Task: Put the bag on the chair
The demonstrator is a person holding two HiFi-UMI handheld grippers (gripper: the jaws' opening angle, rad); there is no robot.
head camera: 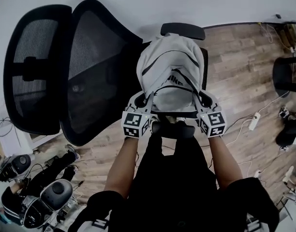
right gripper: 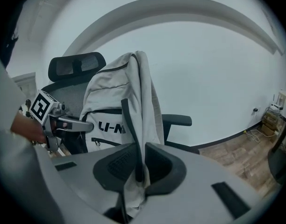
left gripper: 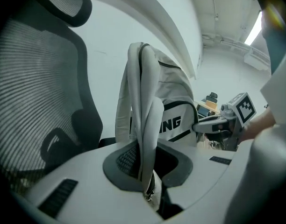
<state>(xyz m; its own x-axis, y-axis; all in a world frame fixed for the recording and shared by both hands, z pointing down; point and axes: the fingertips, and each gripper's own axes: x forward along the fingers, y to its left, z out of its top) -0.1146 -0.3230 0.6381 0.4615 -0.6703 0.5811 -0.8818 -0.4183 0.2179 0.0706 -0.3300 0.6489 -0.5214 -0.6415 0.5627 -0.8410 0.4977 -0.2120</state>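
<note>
Tipping risk: the bag (head camera: 170,74) stood tall and narrow over the seat of the chair (head camera: 97,71), held only by its straps. Released before its base sat flat, it could topple over the seat's front edge toward the person.
Sideways risk: an uneven release, one gripper before the other, could swing the bag against the far armrest (head camera: 183,30) or twist it round.
Chair risk: pushing the bag hard into the mesh back could swivel the chair on the wooden floor (head camera: 235,81) and take the seat out from under it.
Snag risk: a strap caught in closed jaws during withdrawal would drag the bag back off.
Bag position: upright between the armrests, just in front of the backrest. It possibly already rested on the seat, but its base was hidden.
Left gripper (head camera: 147,100): jaws almost fully together, pinching the pale left strap (left gripper: 145,101), which ran up from the pads to the bag's top.
Right gripper (head camera: 202,99): jaws nearly together, clamped on the dark-edged right strap (right gripper: 129,125) with a fold of pale fabric beside it.
</note>
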